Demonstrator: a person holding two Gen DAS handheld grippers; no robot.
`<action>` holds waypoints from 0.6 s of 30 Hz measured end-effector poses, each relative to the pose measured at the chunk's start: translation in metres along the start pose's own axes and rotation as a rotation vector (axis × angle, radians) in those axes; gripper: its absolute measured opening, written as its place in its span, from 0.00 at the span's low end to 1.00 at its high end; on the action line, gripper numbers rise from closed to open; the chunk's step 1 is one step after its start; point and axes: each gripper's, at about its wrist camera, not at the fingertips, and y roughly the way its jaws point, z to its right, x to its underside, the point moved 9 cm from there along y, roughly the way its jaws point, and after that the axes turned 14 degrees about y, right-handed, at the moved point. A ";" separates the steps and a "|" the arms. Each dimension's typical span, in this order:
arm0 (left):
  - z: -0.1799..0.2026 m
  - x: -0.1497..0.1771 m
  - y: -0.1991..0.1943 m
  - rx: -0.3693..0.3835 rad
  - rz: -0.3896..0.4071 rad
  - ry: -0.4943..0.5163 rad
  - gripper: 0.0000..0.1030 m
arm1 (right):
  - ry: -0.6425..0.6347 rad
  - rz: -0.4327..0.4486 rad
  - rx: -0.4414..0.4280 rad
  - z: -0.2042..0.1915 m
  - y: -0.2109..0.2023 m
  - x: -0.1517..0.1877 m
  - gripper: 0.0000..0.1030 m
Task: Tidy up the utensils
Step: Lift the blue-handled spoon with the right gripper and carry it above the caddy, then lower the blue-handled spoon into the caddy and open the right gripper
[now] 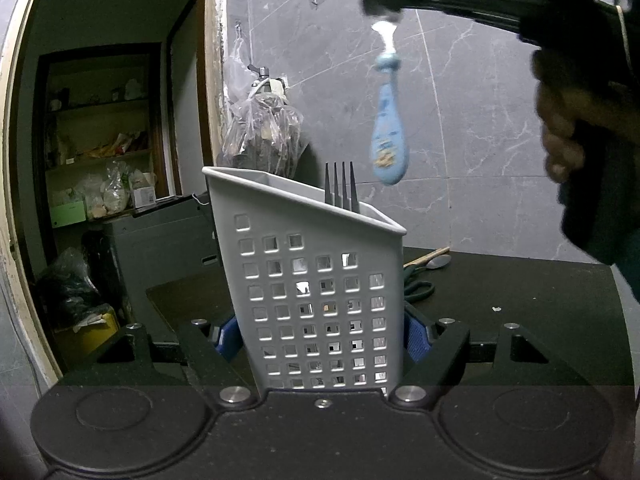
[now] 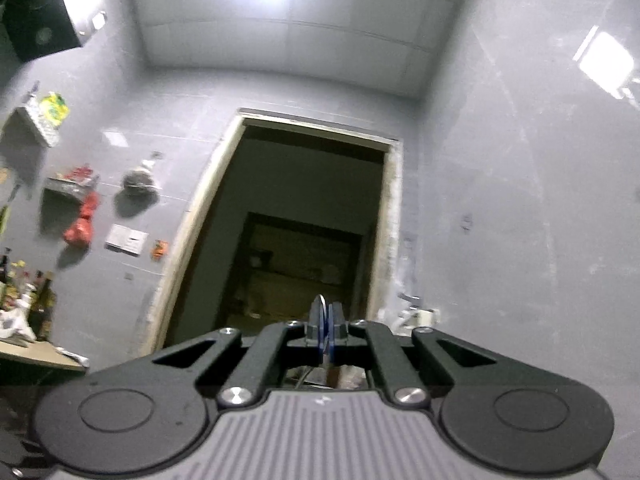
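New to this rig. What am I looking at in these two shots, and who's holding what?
No robot arm here: a person carries a handheld two-finger gripper in each hand, each with a fisheye camera looking along its fingers.

The left wrist view shows the left gripper clamped on a grey perforated utensil holder standing on a dark table. A fork already stands in it, tines up. Behind it lie a spoon and something green.

The right gripper comes in from the upper right, shut on the metal end of a blue-handled utensil, which hangs above the holder.

The right wrist view points up at a doorway and wall; only the utensil's edge shows between its closed pads.
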 end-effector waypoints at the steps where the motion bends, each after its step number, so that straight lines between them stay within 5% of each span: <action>1: 0.000 -0.001 -0.001 0.001 0.000 0.001 0.76 | -0.005 -0.004 -0.018 -0.006 0.001 0.002 0.03; 18: 0.000 -0.001 -0.002 0.003 0.001 0.003 0.76 | -0.061 -0.143 -0.096 -0.040 0.007 0.055 0.03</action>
